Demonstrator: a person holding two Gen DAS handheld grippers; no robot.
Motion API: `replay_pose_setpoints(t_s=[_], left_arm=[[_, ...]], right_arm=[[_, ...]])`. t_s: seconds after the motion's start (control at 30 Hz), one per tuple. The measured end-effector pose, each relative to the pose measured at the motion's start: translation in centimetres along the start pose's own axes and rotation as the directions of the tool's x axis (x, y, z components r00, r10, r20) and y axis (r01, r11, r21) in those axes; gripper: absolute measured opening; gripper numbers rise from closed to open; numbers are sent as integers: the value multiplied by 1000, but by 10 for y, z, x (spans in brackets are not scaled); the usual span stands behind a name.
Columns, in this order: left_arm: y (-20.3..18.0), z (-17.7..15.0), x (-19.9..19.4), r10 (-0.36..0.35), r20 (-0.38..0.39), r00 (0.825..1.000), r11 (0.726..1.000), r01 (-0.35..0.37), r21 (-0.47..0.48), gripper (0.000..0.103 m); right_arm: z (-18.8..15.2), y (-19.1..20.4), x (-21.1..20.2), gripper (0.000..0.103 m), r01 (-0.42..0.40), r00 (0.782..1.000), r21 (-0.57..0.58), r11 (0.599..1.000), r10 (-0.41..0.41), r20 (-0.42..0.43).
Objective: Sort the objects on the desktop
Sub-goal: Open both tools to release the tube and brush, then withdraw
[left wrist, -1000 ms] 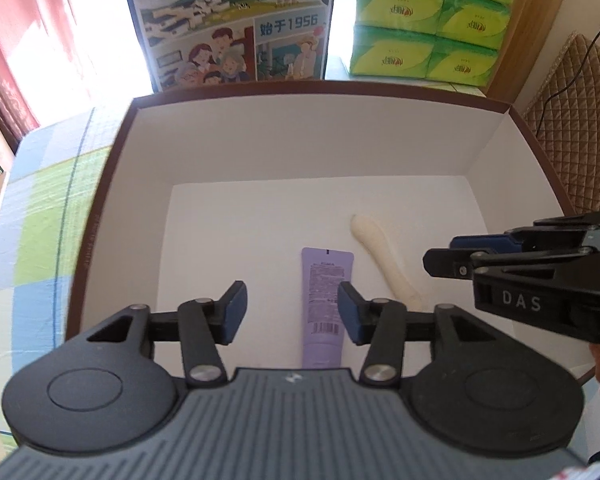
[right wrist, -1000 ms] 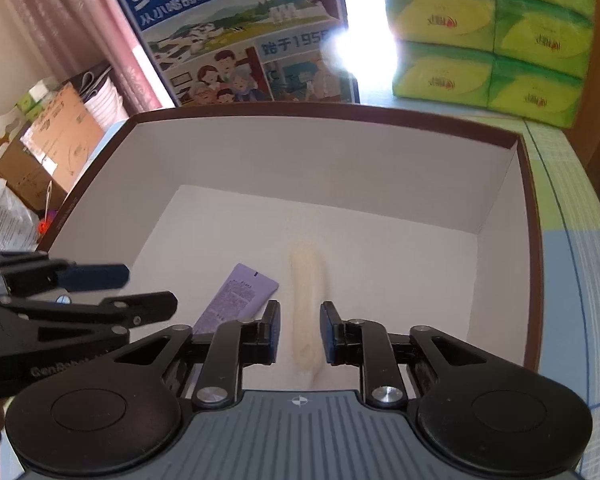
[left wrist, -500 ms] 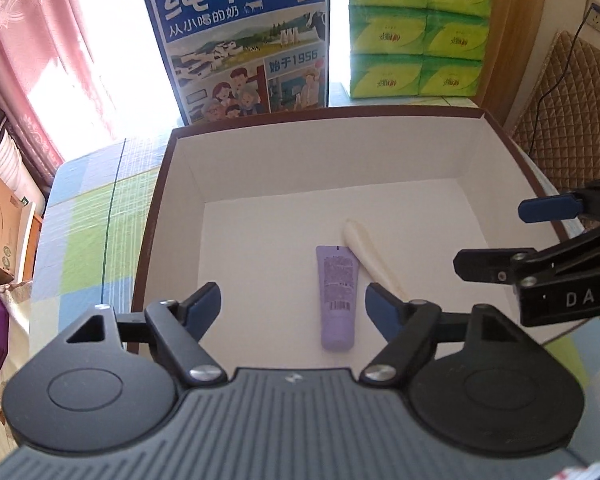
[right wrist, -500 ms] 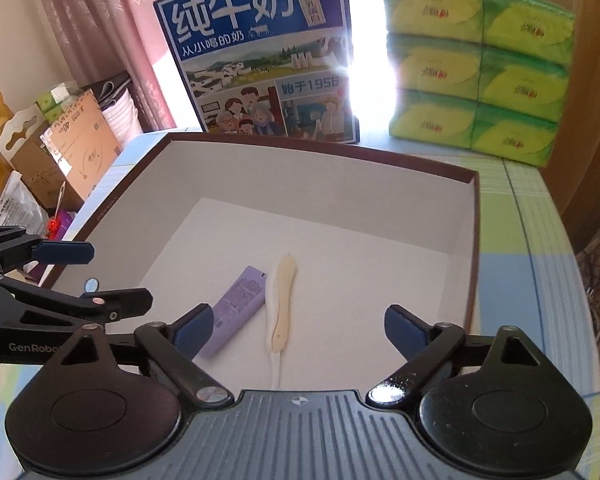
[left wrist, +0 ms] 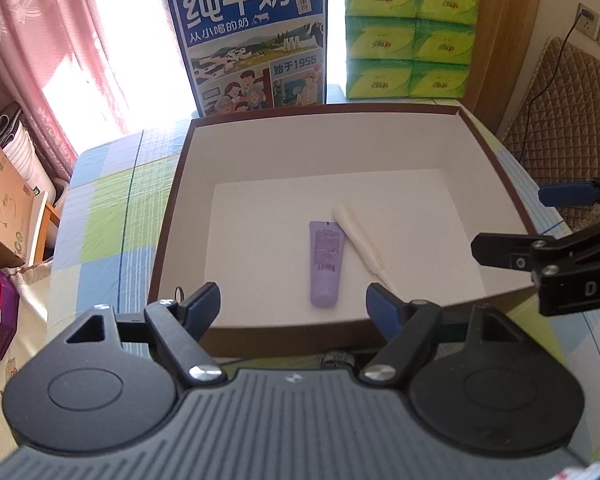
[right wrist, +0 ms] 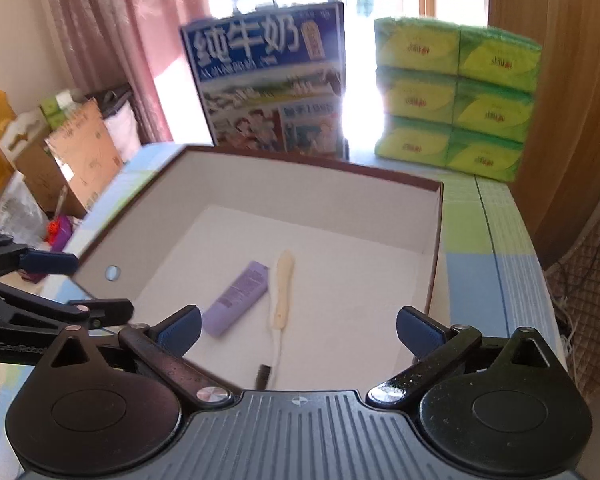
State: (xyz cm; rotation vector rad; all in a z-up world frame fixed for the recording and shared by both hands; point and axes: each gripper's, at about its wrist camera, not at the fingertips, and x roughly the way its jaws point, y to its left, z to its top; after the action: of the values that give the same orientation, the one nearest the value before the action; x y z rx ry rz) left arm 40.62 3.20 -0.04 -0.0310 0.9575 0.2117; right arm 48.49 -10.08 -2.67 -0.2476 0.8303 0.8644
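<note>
A purple tube (left wrist: 326, 262) and a cream-handled tool (left wrist: 360, 240) lie side by side on the white floor of a brown-rimmed box (left wrist: 168, 216). My left gripper (left wrist: 296, 306) hangs open above the box's near rim, with nothing between its pads. My right gripper (right wrist: 298, 326) is also above the near edge; its jaws are opening wide and hold nothing. In the right wrist view the tube (right wrist: 238, 298) and the tool (right wrist: 283, 292) lie below and ahead, inside the box (right wrist: 432, 264). Each gripper shows in the other's view: the right gripper (left wrist: 512, 220) and the left gripper (right wrist: 100, 284).
A blue milk carton (left wrist: 252, 40) and stacked green tissue packs (left wrist: 410, 32) stand behind the box. The table wears a checked cloth (left wrist: 100, 216). Cardboard boxes (left wrist: 0, 208) sit off the left side, and a quilted chair back (left wrist: 560, 120) stands at the right.
Both grippers went from nearly shut around the tube and the cream tool to open, and pulled back and up out of the box. Both items stay on the box floor.
</note>
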Motion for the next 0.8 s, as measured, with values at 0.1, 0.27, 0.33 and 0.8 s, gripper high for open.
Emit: replay_pose_setpoints(t_s=[0.1,0.27,0.33,0.8], left_arm=[[-2,-6,-14,-4,12,1000,1000,4,0,77],[-5,-19,-33,1,21,1000,1000,-2,4,78],[-7,-24,-40,2,24,1000,1000,-2,4,78],[-8,-67,-86,-19,61,998,1000,19,-3,80]], right_arm=[[-6,4,-16,101,-25,999,-7,1000,25,27],[-16,13,-39,101,-7,998,-47,999,9,56],[-20,16,-47,101,-1,998,-54,999,5,67],[-54,31,-92,101,-36,996,-67,997,41,80]])
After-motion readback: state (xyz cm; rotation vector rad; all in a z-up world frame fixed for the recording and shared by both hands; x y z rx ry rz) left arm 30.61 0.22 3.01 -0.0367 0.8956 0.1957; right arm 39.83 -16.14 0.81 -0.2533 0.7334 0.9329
